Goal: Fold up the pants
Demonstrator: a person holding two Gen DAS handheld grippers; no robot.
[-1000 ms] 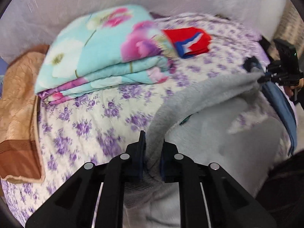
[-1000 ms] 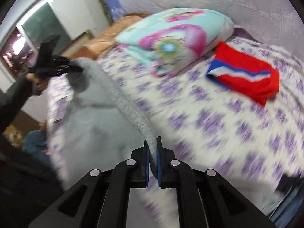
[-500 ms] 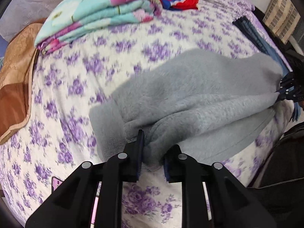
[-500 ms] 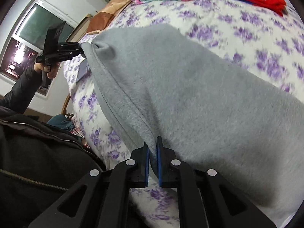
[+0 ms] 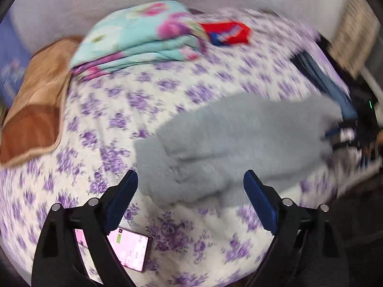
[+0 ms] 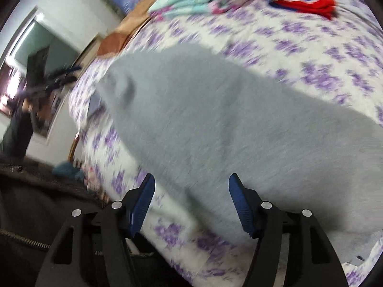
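Note:
The grey fleece pants [image 5: 239,141] lie folded flat on the purple-flowered bed sheet [image 5: 134,110], near the bed's front edge. My left gripper [image 5: 190,181] is open, its blue pads on either side of the pants' near end, holding nothing. In the right wrist view the pants [image 6: 239,124] spread wide across the sheet [image 6: 323,55]. My right gripper [image 6: 191,186] is open over their near edge, holding nothing. Both views are motion-blurred.
A folded floral quilt [image 5: 143,38] and a red-blue folded garment [image 5: 227,33] lie at the far side. A brown pillow [image 5: 33,110] is at left, a lit phone [image 5: 130,248] by the left fingers, dark jeans [image 5: 320,76] at right.
Both grippers were shut on the grey pants and laid them down on the bed. Now both have opened, let go, and pulled back a little.

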